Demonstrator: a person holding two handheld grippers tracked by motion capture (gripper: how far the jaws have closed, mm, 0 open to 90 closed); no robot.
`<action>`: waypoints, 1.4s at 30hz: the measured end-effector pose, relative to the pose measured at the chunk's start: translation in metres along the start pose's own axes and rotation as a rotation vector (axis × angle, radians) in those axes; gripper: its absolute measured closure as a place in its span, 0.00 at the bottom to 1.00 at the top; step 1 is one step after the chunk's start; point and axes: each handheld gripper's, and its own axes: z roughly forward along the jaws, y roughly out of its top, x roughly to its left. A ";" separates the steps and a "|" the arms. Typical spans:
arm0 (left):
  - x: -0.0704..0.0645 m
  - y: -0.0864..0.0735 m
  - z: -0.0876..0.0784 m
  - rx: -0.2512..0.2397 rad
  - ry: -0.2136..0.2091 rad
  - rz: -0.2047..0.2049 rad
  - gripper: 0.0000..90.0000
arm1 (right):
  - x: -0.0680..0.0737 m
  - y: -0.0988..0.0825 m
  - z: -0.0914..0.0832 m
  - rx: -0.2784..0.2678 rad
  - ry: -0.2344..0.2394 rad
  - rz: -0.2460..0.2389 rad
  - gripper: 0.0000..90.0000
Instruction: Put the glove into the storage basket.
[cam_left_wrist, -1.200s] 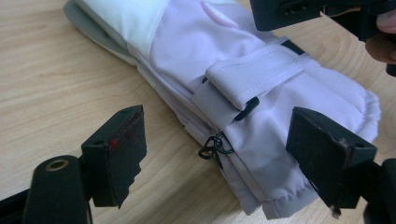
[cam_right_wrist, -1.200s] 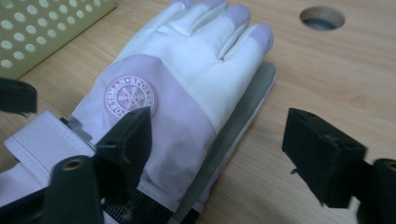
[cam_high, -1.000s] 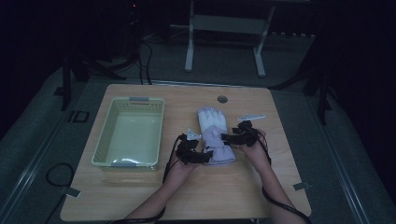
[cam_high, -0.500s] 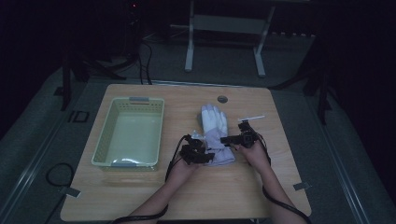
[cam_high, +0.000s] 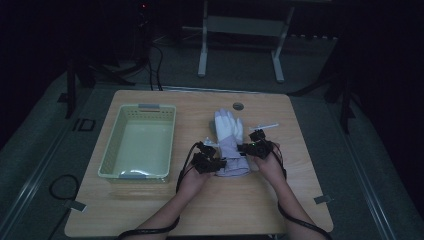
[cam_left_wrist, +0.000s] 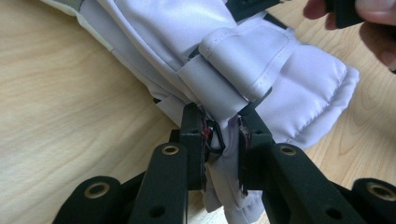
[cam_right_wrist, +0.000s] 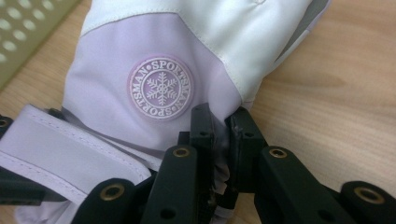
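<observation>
A white and lilac ski glove lies flat on the wooden table, fingers pointing away from me. My left gripper is at the cuff's left side; its jaws have just been closing and now pinch the lilac cuff fabric and a small black ring. My right gripper is at the glove's right edge; its jaws have also just been closing and clamp the fabric beside the round snowflake badge. The glove's wrist strap lies across the cuff.
A pale green plastic basket stands left of the glove, and its holed wall shows in the right gripper view. A white strip lies right of the glove's fingers. A small round cap sits near the table's far edge.
Both grippers have drawn in toward the glove's cuff, left from the left and right from the right, and their jaws have closed on the fabric. The glove stays flat.
</observation>
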 end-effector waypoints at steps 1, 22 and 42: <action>0.000 0.001 -0.002 -0.005 -0.006 -0.001 0.85 | 0.002 0.002 -0.003 -0.013 -0.003 -0.003 0.91; -0.012 0.032 -0.059 -0.020 0.006 0.101 0.86 | 0.033 0.032 -0.046 -0.110 0.004 -0.042 0.91; 0.001 0.051 -0.108 0.007 0.026 0.135 0.86 | 0.069 0.064 -0.057 -0.144 0.014 -0.065 0.91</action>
